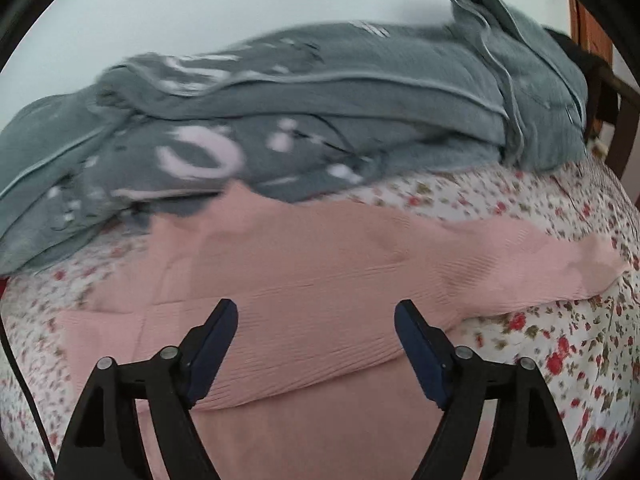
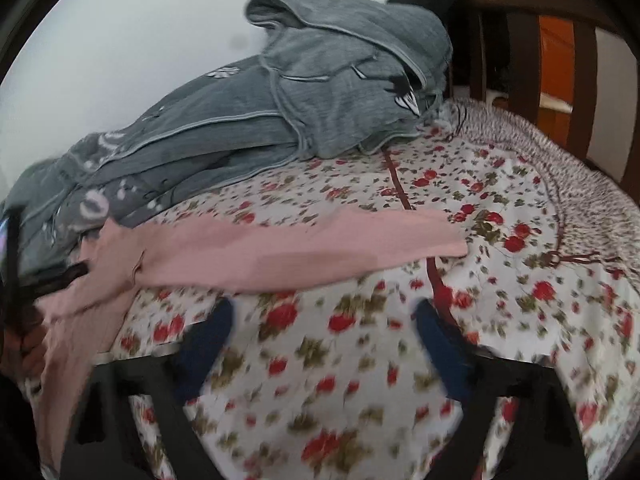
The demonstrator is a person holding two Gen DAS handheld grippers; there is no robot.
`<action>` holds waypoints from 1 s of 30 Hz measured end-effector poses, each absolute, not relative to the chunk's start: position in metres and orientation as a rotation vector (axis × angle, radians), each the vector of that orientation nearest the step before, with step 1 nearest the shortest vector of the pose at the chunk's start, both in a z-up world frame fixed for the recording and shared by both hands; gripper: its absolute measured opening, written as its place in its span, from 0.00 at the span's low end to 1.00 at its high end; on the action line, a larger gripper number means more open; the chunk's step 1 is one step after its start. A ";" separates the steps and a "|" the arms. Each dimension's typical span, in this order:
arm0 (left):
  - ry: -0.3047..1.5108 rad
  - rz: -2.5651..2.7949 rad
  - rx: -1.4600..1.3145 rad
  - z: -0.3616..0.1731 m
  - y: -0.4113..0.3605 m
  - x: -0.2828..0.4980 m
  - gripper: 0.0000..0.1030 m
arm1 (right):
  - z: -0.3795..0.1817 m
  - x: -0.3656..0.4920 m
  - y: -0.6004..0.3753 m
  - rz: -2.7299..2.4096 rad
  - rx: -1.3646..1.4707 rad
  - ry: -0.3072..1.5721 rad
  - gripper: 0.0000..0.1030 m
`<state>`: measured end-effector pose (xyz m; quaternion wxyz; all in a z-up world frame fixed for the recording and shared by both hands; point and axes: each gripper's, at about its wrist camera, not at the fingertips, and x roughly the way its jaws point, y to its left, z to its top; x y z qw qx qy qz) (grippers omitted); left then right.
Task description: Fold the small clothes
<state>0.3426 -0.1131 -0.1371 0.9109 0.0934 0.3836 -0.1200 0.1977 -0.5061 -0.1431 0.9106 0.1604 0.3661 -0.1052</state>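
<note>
Fingers (image 1: pixel 218 344) of the left gripper (image 1: pixel 316 312) are standing spread wide, released, with nothing between them, hovering just above the pink garment (image 1: pixel 304 272). That garment, a ribbed knit, is lying flat across the bed (image 1: pixel 560 340), with one long sleeve stretching away to the right in the left wrist view and a fold line running under the near edge. Both blue pads are sitting over pink cloth; contact with it cannot be told. Right gripper (image 2: pixel 324 312) is likewise hanging apart, its blue fingers (image 2: pixel 208 340) blurred, nothing caught between them, over bare floral bedspread (image 2: pixel 360 360) just in front of the sleeve. In the right wrist view the pink garment (image 2: pixel 280 256) is lying to the left and ahead, its sleeve reaching right across a dark red seam in the bedspread, its body draping down toward the lower left edge. Behind it a grey blanket (image 2: pixel 320 92) with pale printed shapes is lying heaped along the far side of the bed, against a pale wall (image 2: pixel 140 40); the same grey blanket (image 1: pixel 320 112) is overlapping the far edge of the pink garment in the left wrist view. A dark wooden headboard (image 2: pixel 580 48) is showing at the far right.
</note>
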 end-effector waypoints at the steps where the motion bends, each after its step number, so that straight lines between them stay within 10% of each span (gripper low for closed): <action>1: 0.783 -0.238 0.183 -0.136 -0.101 0.339 0.78 | -0.146 0.204 -0.511 -0.216 0.350 0.769 0.55; 18: 0.902 -0.223 0.069 -0.198 -0.036 0.341 0.81 | -0.196 0.262 -0.570 -0.379 0.526 0.899 0.42; 20: 0.902 -0.230 0.066 -0.198 -0.036 0.341 0.83 | -0.196 0.270 -0.576 -0.395 0.523 0.892 0.36; 22: 0.905 -0.230 0.066 -0.199 -0.037 0.341 0.83 | -0.193 0.274 -0.578 -0.440 0.488 0.881 0.09; 30: 0.859 -0.226 0.014 -0.179 -0.022 0.335 0.83 | -0.120 0.270 -0.537 -0.521 0.253 0.678 0.07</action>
